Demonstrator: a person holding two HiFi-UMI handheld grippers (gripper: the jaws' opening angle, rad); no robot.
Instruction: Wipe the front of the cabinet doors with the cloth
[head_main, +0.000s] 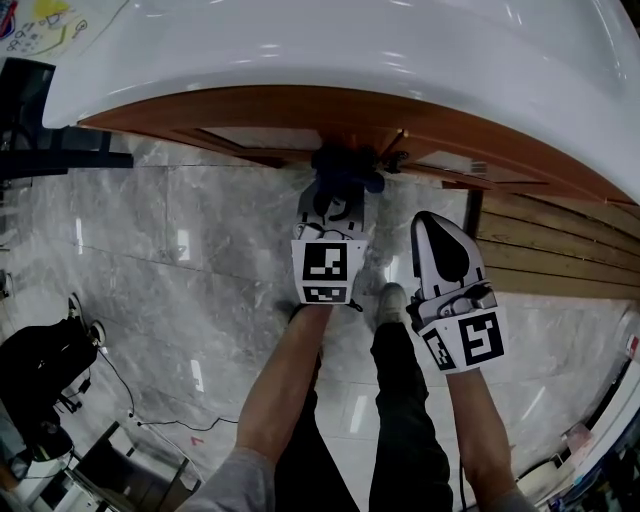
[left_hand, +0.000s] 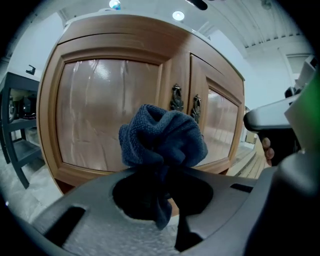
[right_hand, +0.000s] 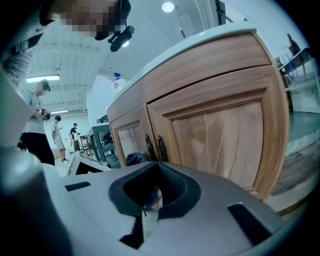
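A wooden cabinet with two panelled doors (left_hand: 110, 115) (left_hand: 222, 125) and dark metal handles (left_hand: 176, 98) stands under a white countertop (head_main: 400, 50). My left gripper (left_hand: 165, 175) is shut on a bunched dark blue cloth (left_hand: 162, 140). The cloth (head_main: 345, 168) is held close to the door fronts near the handles; whether it touches the wood I cannot tell. My right gripper (head_main: 440, 228) hangs shut and empty to the right, apart from the cabinet. In the right gripper view the right door (right_hand: 220, 145), the handles (right_hand: 161, 146) and a bit of the cloth (right_hand: 134, 159) show.
Grey marble floor (head_main: 180, 280) lies below. Wooden planks (head_main: 550, 240) lie to the right of the cabinet. A black shelf (head_main: 30, 120) stands at left, and black equipment (head_main: 40, 370) with cables lies at lower left. People (right_hand: 37, 120) stand far off. A spray bottle (right_hand: 117, 80) sits on the countertop.
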